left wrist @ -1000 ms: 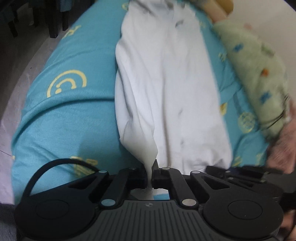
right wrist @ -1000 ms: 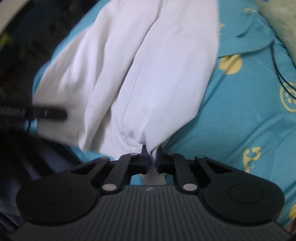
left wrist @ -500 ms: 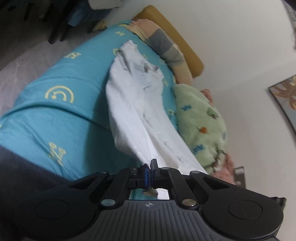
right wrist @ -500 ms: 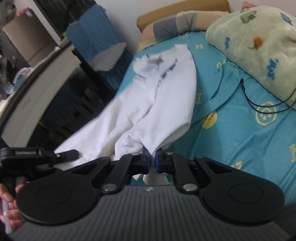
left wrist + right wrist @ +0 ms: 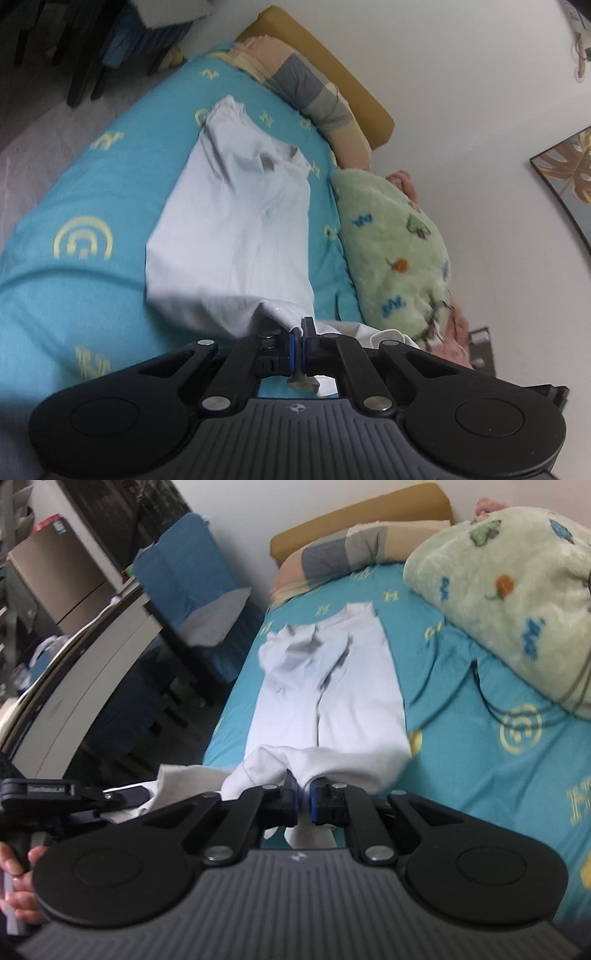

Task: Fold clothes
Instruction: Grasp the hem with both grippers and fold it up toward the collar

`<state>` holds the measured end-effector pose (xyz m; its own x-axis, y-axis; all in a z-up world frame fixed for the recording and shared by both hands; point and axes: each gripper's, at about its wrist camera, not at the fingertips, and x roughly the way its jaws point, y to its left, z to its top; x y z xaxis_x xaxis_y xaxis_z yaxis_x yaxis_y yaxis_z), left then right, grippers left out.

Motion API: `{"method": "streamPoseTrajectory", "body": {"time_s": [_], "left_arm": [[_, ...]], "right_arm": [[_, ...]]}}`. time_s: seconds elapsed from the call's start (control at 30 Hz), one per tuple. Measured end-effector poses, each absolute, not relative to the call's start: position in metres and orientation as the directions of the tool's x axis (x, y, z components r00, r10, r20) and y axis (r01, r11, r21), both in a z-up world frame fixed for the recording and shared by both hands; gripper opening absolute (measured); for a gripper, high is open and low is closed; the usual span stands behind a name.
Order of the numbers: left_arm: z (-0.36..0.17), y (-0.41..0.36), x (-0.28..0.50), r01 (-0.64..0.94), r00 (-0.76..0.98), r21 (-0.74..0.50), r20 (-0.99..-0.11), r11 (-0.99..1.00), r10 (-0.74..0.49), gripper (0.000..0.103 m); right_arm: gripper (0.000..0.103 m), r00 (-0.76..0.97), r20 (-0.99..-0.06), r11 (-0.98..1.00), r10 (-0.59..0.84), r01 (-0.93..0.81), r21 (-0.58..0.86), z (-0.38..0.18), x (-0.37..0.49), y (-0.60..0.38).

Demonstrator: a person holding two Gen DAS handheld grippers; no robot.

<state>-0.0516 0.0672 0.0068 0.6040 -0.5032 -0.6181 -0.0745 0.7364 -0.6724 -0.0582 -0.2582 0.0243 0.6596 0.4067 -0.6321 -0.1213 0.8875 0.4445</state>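
Pinching the near hem of the shirt [image 5: 236, 229], the left gripper [image 5: 300, 332] had its fingers pressed together on a fold of white cloth, and the right gripper [image 5: 303, 797] likewise nipped the hem. The shirt [image 5: 332, 701] lay lengthwise on the bed [image 5: 74, 288], along its left edge, collar toward the pillow [image 5: 332, 550], beside a green blanket [image 5: 509, 583].
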Motion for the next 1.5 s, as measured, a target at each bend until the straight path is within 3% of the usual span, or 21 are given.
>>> {"method": "streamPoseTrajectory", "body": {"time_s": [0.4,0.57,0.7,1.0,1.03,1.07,1.1,1.13,1.2,1.23,1.27,1.33,1.5], "left_arm": [[-0.05,0.051,0.091,-0.077,0.769,-0.468,-0.59,0.881,-0.247,0.005],[-0.071,0.033,0.123,-0.046,0.836,-0.284,-0.535,0.958,-0.119,0.005],[-0.096,0.028,0.144,-0.057,0.829,-0.224,-0.553,0.973,-0.079,0.005],[-0.148,0.033,0.171,-0.059,0.744,-0.175,-0.664,0.983,-0.073,0.005],[-0.148,0.031,0.17,-0.048,0.742,-0.169,-0.666,0.984,-0.078,0.005],[-0.148,0.029,0.17,-0.037,0.739,-0.163,-0.669,0.986,-0.083,0.007],[-0.146,0.024,0.168,-0.019,0.741,-0.143,-0.667,0.99,-0.082,0.012],[-0.143,0.02,0.163,-0.002,0.748,-0.134,-0.657,0.991,-0.087,0.022],[-0.136,0.012,0.155,0.024,0.759,-0.132,-0.643,0.991,-0.104,0.044],[-0.132,0.009,0.151,0.03,0.763,-0.127,-0.638,0.991,-0.105,0.049],[-0.128,0.006,0.147,0.036,0.767,-0.122,-0.633,0.992,-0.106,0.052],[-0.121,-0.001,0.139,0.033,0.773,-0.093,-0.629,0.995,-0.084,0.066],[-0.102,-0.008,0.114,0.02,0.785,-0.075,-0.616,0.997,-0.062,0.078]], "right_arm": [[0.011,0.697,-0.644,0.933,0.316,-0.104,0.345,-0.047,0.102,-0.231],[0.011,0.729,-0.617,0.943,0.295,-0.119,0.309,-0.09,0.142,-0.23],[0.012,0.747,-0.62,0.968,0.24,-0.133,0.215,-0.115,0.16,-0.224],[0.013,0.733,-0.641,0.973,0.229,-0.157,0.169,-0.146,0.187,-0.21],[0.017,0.73,-0.645,0.974,0.227,-0.157,0.165,-0.146,0.187,-0.209],[0.021,0.726,-0.646,0.971,0.237,-0.165,0.171,-0.144,0.187,-0.208],[0.035,0.72,-0.646,0.968,0.252,-0.176,0.181,-0.142,0.187,-0.208],[0.052,0.721,-0.642,0.965,0.261,-0.177,0.193,-0.138,0.186,-0.209],[0.076,0.736,-0.622,0.962,0.269,-0.169,0.216,-0.131,0.181,-0.211],[0.081,0.742,-0.611,0.959,0.276,-0.17,0.227,-0.128,0.178,-0.212],[0.08,0.748,-0.604,0.959,0.276,-0.172,0.226,-0.125,0.175,-0.213],[0.08,0.759,-0.592,0.961,0.269,-0.175,0.213,-0.118,0.17,-0.212],[0.08,0.791,-0.554,0.964,0.26,-0.177,0.2,-0.098,0.149,-0.214]]}}
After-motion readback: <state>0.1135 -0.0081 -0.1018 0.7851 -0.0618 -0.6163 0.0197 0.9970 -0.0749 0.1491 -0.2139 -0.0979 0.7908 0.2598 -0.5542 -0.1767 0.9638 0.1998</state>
